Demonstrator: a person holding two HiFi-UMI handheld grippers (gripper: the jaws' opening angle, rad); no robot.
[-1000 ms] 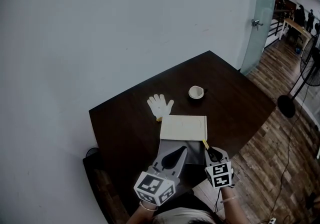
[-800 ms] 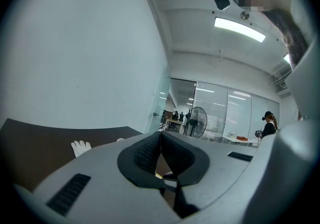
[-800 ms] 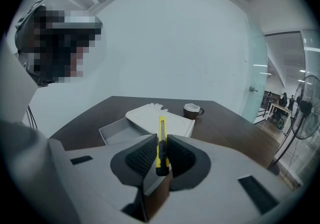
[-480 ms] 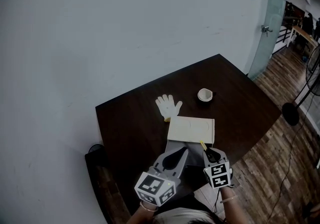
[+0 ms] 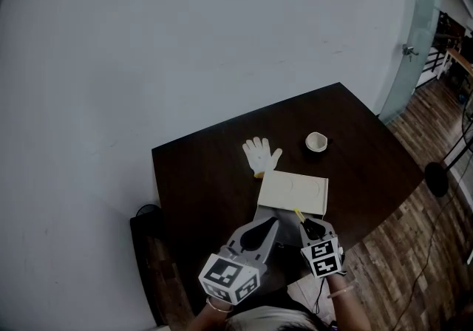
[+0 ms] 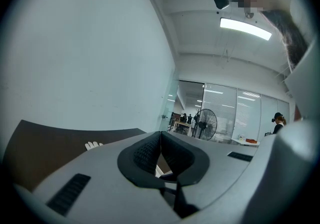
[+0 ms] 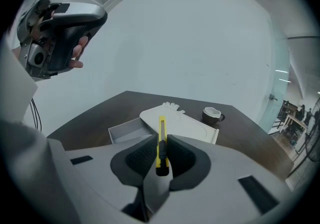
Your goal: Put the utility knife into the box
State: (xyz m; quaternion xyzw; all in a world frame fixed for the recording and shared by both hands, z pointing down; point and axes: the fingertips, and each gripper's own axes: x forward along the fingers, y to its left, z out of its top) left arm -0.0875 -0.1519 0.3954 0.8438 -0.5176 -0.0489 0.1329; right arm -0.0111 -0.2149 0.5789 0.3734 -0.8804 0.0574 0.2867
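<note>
Utility knife (image 7: 161,139) nearer box (image 7: 126,129) than before

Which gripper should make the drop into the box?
Right. The right gripper holds the utility knife in its jaws, aimed toward the open box; the left gripper is shut and empty.

- Utility knife (image 7: 161,129), between the right gripper's (image 7: 160,144) jaws: yellow, black slider.
- Box (image 7: 126,129), ahead of those jaws: pale grey.
- Glove (image 7: 172,105), beyond: white.
- Table (image 7: 95,120): dark brown.
</note>
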